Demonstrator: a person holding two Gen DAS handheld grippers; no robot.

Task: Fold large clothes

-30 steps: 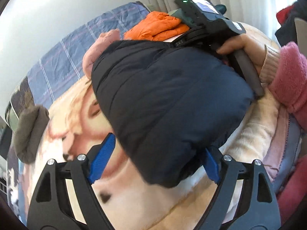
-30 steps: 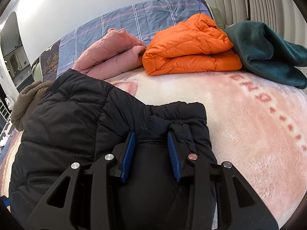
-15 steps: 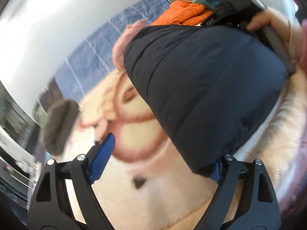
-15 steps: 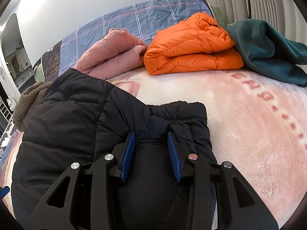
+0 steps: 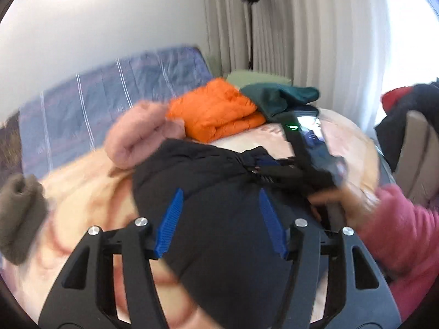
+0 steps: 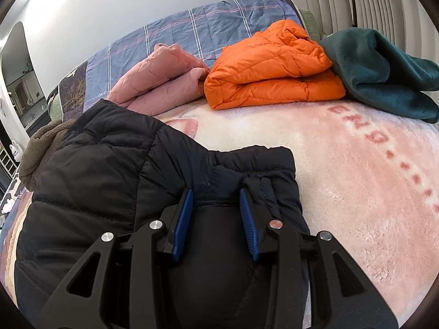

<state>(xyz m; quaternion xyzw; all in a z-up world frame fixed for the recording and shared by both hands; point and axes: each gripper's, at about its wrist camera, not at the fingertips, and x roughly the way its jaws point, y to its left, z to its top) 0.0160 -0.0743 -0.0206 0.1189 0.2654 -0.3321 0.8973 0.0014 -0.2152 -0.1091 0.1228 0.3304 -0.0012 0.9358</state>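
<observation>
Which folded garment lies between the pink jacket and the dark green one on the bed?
The folded orange jacket lies between the pink jacket and the dark green garment, touching both. The right wrist view shows it clearly.

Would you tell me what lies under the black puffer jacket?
The black puffer jacket rests on the pink plush blanket; whatever else lies beneath it is covered.

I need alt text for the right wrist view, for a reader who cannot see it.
The right gripper is closed on a bunched fold of a black puffer jacket lying on a pink blanket. Behind it lie a folded orange jacket, a pink quilted garment and a dark green one.
</observation>
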